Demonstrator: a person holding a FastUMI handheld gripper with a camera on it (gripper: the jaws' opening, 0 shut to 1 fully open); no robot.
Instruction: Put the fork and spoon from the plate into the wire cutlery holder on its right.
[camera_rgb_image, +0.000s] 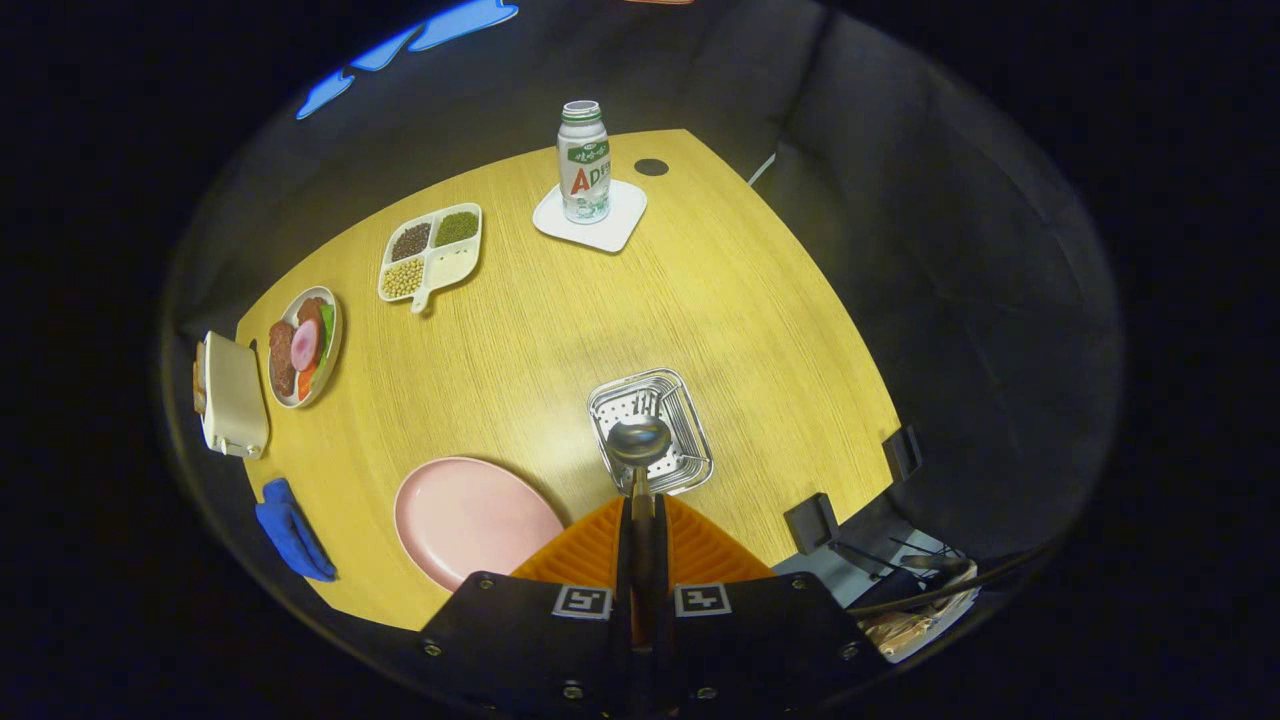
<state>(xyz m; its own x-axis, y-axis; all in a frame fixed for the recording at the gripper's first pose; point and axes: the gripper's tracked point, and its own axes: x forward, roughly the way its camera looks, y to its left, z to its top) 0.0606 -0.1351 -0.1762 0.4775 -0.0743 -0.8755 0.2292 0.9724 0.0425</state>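
Observation:
My gripper is shut on the handle of a metal spoon. The spoon's bowl sticks out ahead of the fingertips and hangs over the silver wire cutlery holder, which I look down into from above. Thin metal prongs show inside the holder just beyond the spoon bowl; I cannot tell for sure that they are the fork. Left of the holder and of my fingers, the pink oval plate lies bare on the yellow wooden table.
Beyond the holder, a bottle stands on a white coaster. A divided dish of beans, a plate of food, a cream box and a blue cloth line the table's left side. Black clamps grip the right edge.

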